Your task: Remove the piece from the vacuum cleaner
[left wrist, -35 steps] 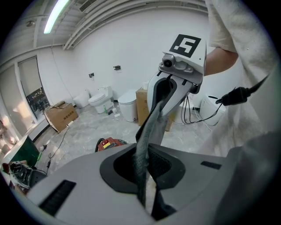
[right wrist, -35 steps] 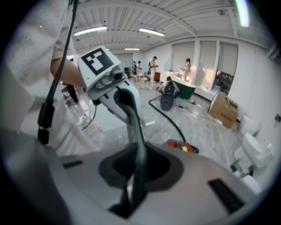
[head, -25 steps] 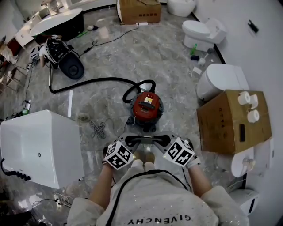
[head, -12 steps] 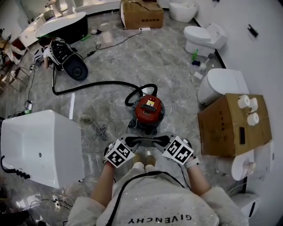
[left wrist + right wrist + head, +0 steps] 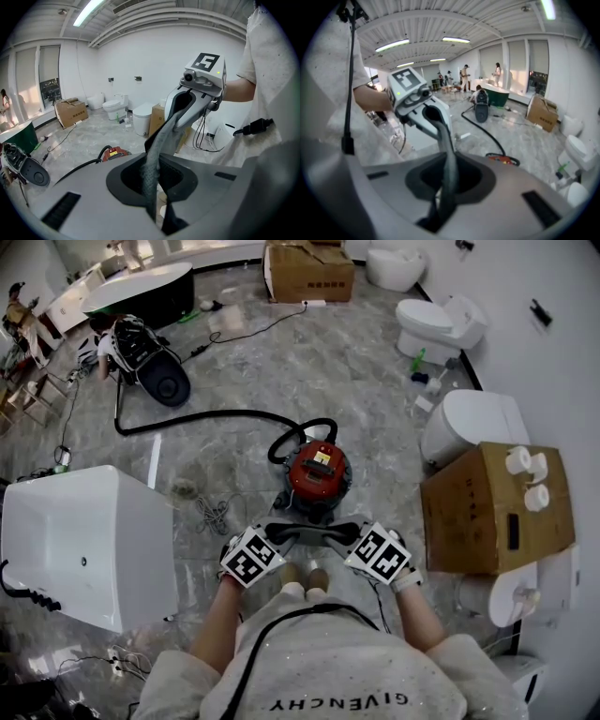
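Note:
The red vacuum cleaner [image 5: 316, 474] stands on the marble floor just ahead of my feet, its black hose [image 5: 206, 416] curling away to the left. Above the floor, a grey mesh-like piece [image 5: 314, 532] spans between my two grippers, which face each other. My left gripper [image 5: 281, 534] is shut on one end of it, and the strip [image 5: 154, 159] runs from its jaws up to the right gripper [image 5: 187, 105]. My right gripper [image 5: 347, 534] is shut on the other end [image 5: 449, 164], opposite the left gripper [image 5: 426, 112]. The piece is clear of the vacuum [image 5: 115, 152].
A white tub-like unit [image 5: 84, 540] stands at my left. On my right is a cardboard box [image 5: 492, 507] with paper rolls, with toilets [image 5: 441, 324] behind it. A coil of cable [image 5: 211, 514] lies left of the vacuum. A black appliance [image 5: 150, 362] lies far left.
The floor has slid a little down in the head view as the head moved. Both grippers stay close together, still holding the grey piece between them.

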